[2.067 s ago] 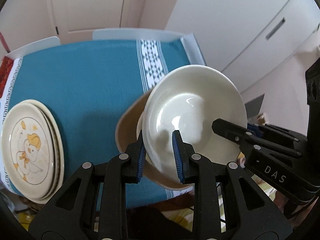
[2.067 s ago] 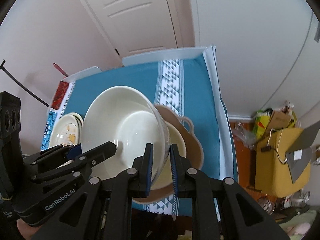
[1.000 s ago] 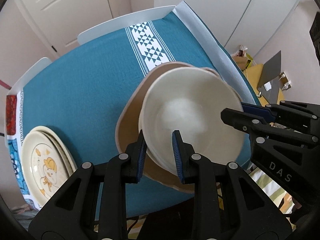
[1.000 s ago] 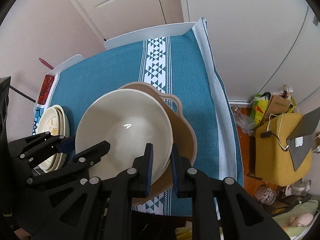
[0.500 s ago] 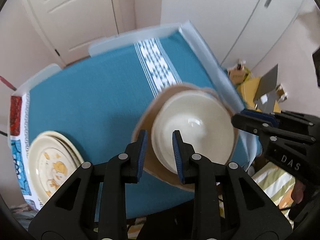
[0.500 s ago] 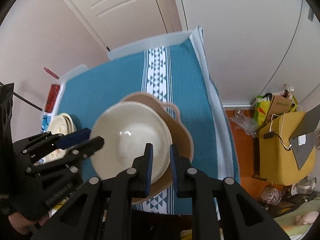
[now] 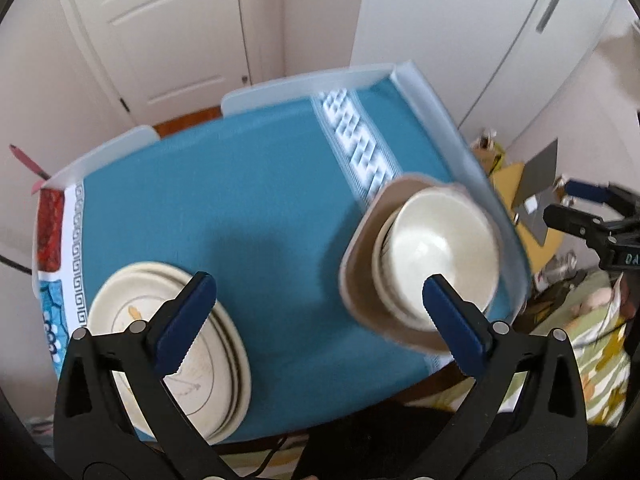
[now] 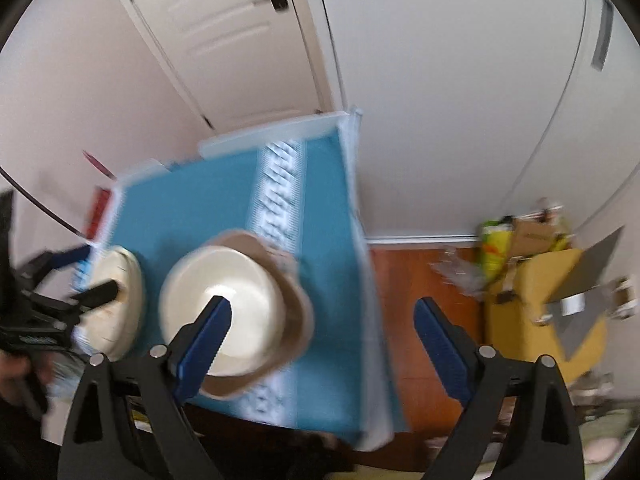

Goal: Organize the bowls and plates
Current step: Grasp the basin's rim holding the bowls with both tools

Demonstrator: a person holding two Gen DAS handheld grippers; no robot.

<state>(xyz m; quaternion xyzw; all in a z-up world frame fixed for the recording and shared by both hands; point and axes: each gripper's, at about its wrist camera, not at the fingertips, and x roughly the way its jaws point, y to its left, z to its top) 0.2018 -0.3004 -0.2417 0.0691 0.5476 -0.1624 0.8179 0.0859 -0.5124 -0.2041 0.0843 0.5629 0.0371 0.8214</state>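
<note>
Your left gripper (image 7: 316, 308) and right gripper (image 8: 322, 326) have just sprung wide apart, gripping nothing. The cream bowl (image 7: 442, 258) sits nested in the tan dish (image 7: 360, 276) below your fingertips, plate stack (image 7: 200, 360) opposite, on teal cloth (image 7: 224, 200); white door (image 7: 168, 32) beyond.

table (image 7: 248, 208): teal cloth, plate stack (image 7: 176, 344), bowl stack (image 7: 440, 256)
</note>
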